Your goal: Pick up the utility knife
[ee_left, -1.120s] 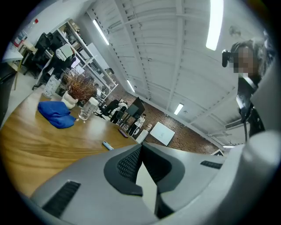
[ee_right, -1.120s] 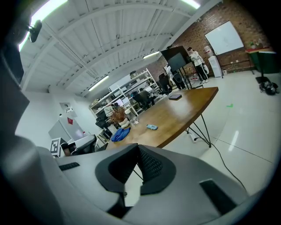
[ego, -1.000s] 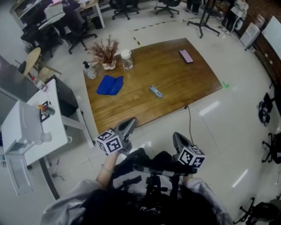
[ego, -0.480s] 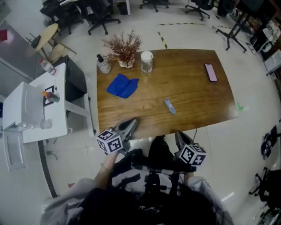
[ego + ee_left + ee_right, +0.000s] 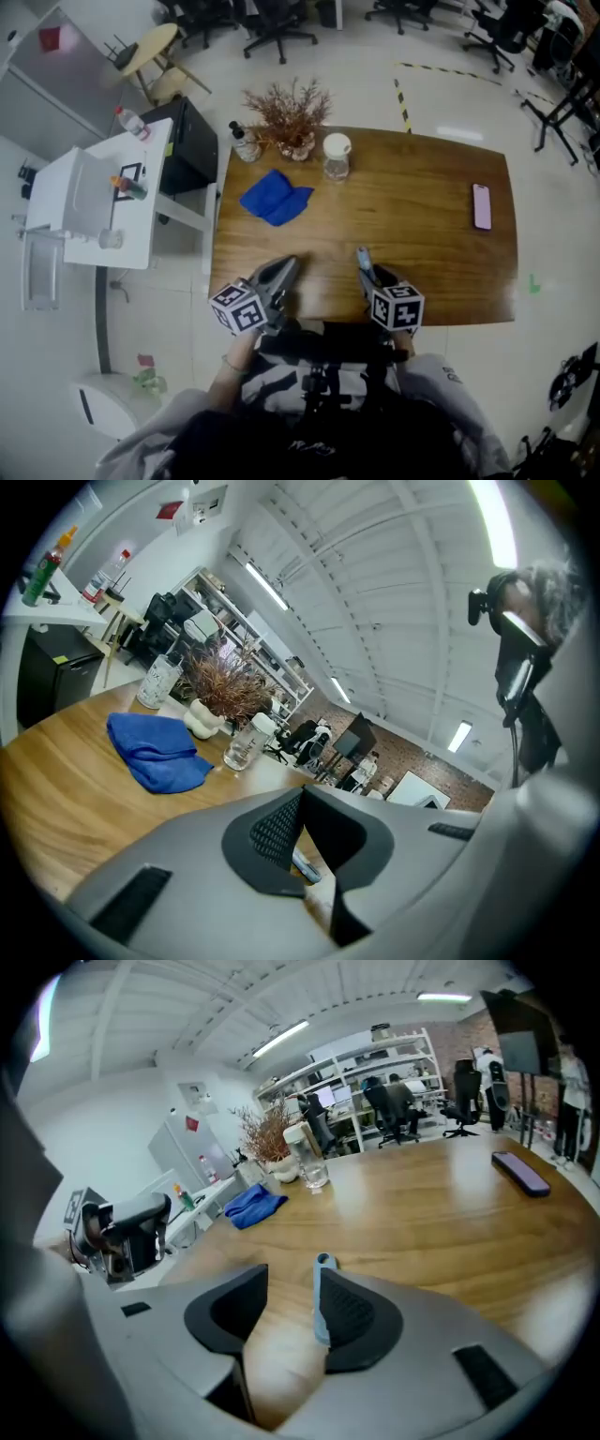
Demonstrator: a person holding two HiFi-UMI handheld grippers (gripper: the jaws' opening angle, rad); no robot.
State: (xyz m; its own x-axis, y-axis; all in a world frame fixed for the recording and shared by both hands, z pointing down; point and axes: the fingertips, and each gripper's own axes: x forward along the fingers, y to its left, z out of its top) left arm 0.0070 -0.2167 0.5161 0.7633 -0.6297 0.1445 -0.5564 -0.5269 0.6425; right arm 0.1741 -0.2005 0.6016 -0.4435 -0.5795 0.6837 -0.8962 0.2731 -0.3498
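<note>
Right gripper (image 5: 291, 1279) is low over the near edge of the wooden table (image 5: 427, 253), jaws opening. The utility knife (image 5: 321, 1309) lies flat between them, close along the inside of the right-hand jaw and pointing straight ahead, with a clear gap to the other jaw, so no squeeze on it. Off to its left, the left gripper (image 5: 300, 795) hangs at the table edge, jaw tips together, nothing between them. Ahead and left of the right gripper, well apart, lies a folded blue cloth (image 5: 277, 199). Beyond that stands a white-lidded clear jar (image 5: 336, 157) beside a dried plant (image 5: 291, 111). Far ahead to the right, a phone (image 5: 482, 206) lies flat.
</note>
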